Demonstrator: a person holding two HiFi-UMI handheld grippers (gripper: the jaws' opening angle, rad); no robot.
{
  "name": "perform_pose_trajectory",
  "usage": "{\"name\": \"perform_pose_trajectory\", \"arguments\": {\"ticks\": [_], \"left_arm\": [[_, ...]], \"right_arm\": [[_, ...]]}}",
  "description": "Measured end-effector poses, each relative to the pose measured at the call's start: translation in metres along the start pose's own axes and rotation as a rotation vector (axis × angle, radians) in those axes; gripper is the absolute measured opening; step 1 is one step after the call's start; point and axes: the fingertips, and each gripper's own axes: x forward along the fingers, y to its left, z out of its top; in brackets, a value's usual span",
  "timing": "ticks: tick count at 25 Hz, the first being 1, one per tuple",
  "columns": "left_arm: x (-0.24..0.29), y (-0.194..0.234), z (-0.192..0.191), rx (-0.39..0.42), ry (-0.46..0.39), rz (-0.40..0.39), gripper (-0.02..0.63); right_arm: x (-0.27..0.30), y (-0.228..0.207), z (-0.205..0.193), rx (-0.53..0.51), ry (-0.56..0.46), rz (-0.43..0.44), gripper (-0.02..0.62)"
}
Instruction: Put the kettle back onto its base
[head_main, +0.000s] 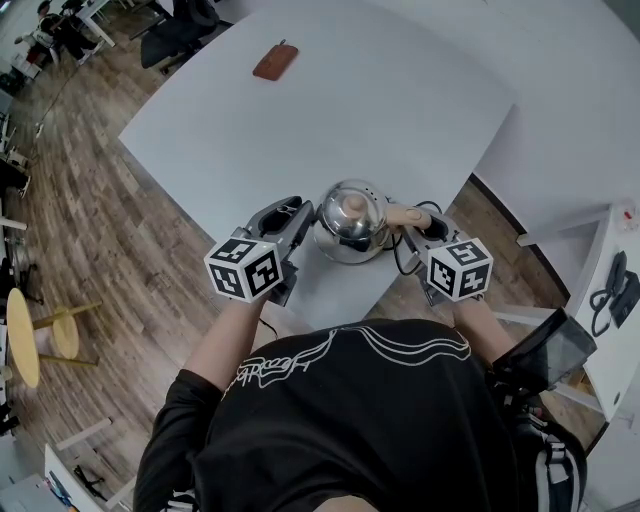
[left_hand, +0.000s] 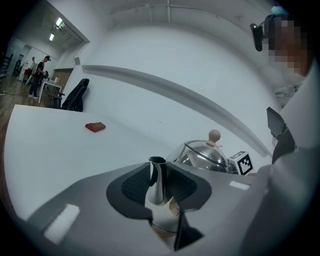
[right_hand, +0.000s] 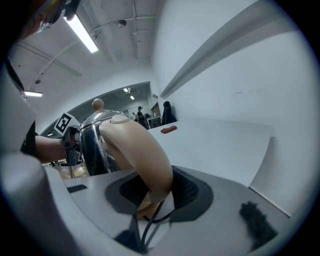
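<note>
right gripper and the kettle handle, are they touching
Touching. The right gripper view shows the right gripper with its fingers closed on the beige kettle handle, with no gap at the pads.

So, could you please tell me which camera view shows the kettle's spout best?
The left gripper view: the spout stands close up, clamped in the left gripper. In the head view that gripper largely hides it; only the kettle body shows. The right gripper view shows the handle, not the spout.

Kettle bottom behind left gripper
</note>
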Motion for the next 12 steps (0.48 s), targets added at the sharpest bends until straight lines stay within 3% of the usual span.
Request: {"name": "perform_pose_trajectory", "arguments": {"ticks": [12], "left_arm": [[0.0023,0.0021,-0.0044,-0.021,0.018,-0.011,0.098]], "right_arm": [[0.0005,-0.0012,-0.0024,0.001,0.001,-0.014,0.123]]}}
